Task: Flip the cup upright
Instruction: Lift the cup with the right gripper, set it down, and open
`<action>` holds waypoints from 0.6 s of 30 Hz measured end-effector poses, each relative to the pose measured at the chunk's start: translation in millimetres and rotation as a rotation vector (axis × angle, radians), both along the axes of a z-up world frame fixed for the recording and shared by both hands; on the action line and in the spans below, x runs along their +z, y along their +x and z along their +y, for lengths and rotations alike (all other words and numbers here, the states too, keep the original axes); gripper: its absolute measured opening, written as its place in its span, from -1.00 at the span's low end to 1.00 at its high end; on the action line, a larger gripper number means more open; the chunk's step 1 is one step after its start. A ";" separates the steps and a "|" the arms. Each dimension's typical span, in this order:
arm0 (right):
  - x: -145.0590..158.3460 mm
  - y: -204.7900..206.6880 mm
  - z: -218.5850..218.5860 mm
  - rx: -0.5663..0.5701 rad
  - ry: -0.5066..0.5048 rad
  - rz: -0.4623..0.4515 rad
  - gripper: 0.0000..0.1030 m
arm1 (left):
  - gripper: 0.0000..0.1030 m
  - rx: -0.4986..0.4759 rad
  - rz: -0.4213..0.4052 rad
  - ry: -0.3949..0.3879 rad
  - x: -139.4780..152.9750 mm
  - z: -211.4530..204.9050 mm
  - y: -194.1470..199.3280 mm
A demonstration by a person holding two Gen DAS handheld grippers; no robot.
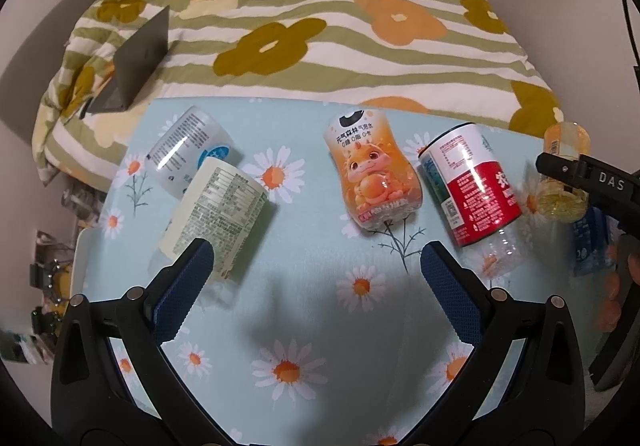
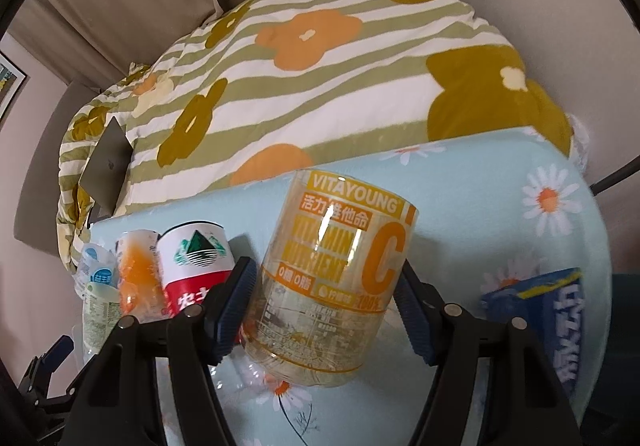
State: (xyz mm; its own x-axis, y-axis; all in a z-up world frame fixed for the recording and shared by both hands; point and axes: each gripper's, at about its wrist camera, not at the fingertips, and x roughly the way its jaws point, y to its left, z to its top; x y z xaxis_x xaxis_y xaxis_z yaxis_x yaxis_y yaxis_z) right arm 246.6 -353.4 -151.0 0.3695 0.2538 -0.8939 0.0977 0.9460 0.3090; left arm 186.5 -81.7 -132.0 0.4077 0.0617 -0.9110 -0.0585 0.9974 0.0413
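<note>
Several cut-bottle cups sit on a daisy-print table. My right gripper is shut on the clear yellow VITAYOUNG cup, whose open rim points up and away; it also shows at the right edge of the left wrist view. My left gripper is open and empty above the table, between a pale green-label cup at its left finger and a red-and-white cup to the right. An orange dragon cup stands ahead of it.
A white-and-blue cup lies at the far left. A blue-label cup lies right of the right gripper. A striped flowered duvet with a grey laptop lies behind the table.
</note>
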 end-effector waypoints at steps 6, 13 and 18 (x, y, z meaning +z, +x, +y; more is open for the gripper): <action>33.0 -21.4 2.0 0.020 -0.028 -0.026 0.24 | 1.00 -0.016 -0.041 -0.012 22.7 11.8 -15.9; 72.3 -62.0 27.2 0.051 -0.076 -0.099 0.24 | 1.00 -0.056 -0.078 -0.026 40.3 43.2 -44.0; 77.7 -92.3 58.0 0.065 -0.070 -0.111 0.24 | 1.00 -0.075 -0.086 -0.029 41.7 70.4 -69.5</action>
